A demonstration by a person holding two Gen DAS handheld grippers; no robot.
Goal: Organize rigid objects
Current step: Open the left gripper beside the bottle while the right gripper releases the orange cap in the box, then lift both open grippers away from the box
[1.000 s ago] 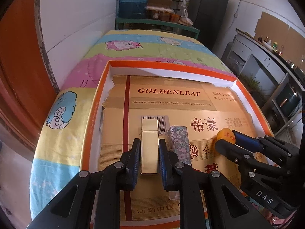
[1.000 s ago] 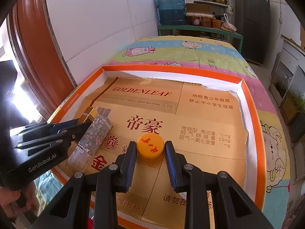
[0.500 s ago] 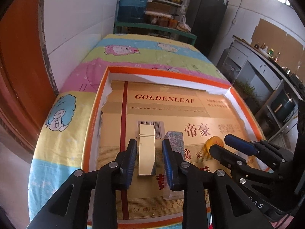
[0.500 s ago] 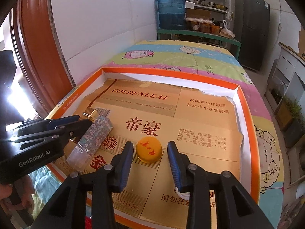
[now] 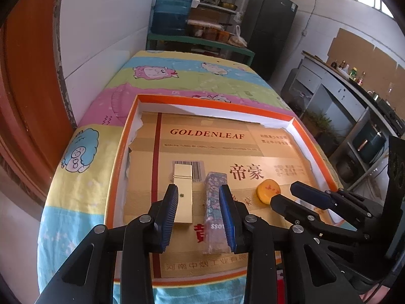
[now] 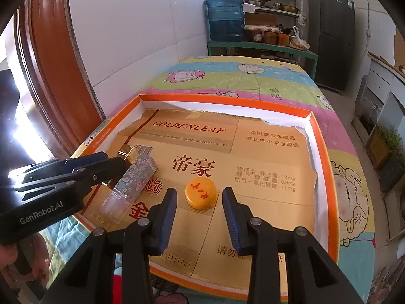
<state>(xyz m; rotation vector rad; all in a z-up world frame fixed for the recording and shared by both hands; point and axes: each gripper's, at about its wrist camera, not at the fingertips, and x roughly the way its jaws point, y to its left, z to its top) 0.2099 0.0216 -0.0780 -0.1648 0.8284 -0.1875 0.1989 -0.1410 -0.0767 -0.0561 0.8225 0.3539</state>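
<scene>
An orange-rimmed tray (image 5: 119, 157) lined with gold cardboard holds three objects. A gold rectangular case (image 5: 182, 195) lies at the left, a floral patterned box (image 5: 214, 212) beside it, and a round orange lid (image 5: 268, 192) to the right. My left gripper (image 5: 198, 207) is open and raised above the gold case and floral box. My right gripper (image 6: 200, 209) is open, with the orange lid (image 6: 201, 193) lying just beyond its fingertips. The floral box (image 6: 134, 179) and gold case (image 6: 129, 153) also show in the right wrist view, partly behind the left gripper.
The tray (image 6: 321, 152) sits on a table with a cartoon-print cloth (image 5: 177, 76). A white wall (image 5: 101, 38) and brown door frame are at the left. A blue water jug (image 5: 172, 12) and shelves stand beyond the table's far end.
Both grippers opened wider and pulled back and up. The left let go of the gold case; the right let go of the orange lid. Both objects lie on the cardboard.
</scene>
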